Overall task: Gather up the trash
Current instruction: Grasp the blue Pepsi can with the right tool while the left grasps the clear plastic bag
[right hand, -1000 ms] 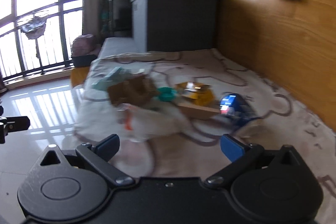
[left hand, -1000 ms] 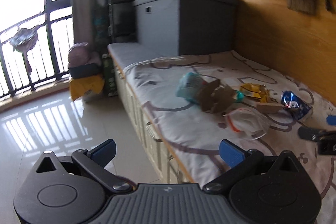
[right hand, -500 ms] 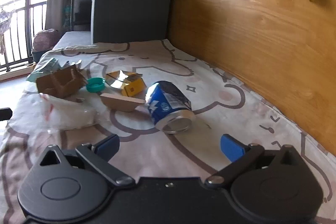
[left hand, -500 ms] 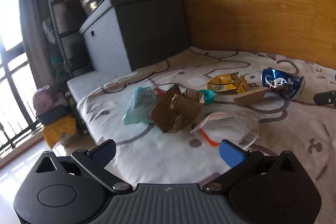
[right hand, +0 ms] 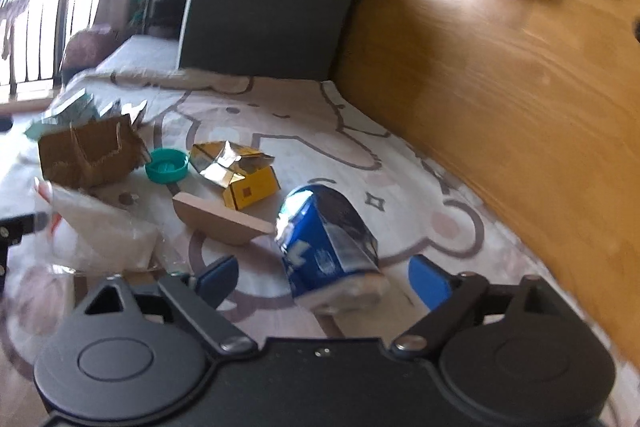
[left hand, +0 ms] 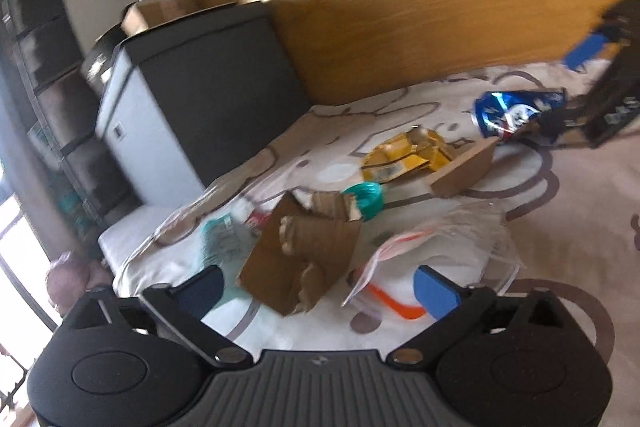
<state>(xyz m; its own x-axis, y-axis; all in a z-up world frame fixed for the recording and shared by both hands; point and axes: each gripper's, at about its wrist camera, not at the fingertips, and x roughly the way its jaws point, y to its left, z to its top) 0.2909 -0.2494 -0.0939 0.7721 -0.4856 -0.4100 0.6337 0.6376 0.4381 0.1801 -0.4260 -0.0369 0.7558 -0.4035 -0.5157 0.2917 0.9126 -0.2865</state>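
Trash lies on a patterned bed cover (left hand: 560,219). My left gripper (left hand: 316,291) is closing around a torn brown cardboard box (left hand: 304,259), and its blue pads do not touch it. A clear plastic bag (left hand: 448,247) lies by its right finger. My right gripper (right hand: 324,279) is closing around a crushed blue can (right hand: 328,239), which lies between its pads without contact. Between the two lie a teal lid (right hand: 166,167), a yellow foil carton (right hand: 236,171) and a tan cardboard piece (right hand: 224,219). The right gripper also shows in the left wrist view (left hand: 600,83).
A wooden wall (right hand: 500,75) runs along the right of the bed. A dark grey storage box (right hand: 264,3) stands at the bed's far end with cartons on top. A teal wrapper (left hand: 220,239) lies left of the cardboard box. Balcony railings (right hand: 36,19) stand far left.
Both grippers moved in over the bed. The left one rolled and came close over the cardboard box; the right one reached the blue can, which now lies between its fingers. Both jaws narrowed slightly.
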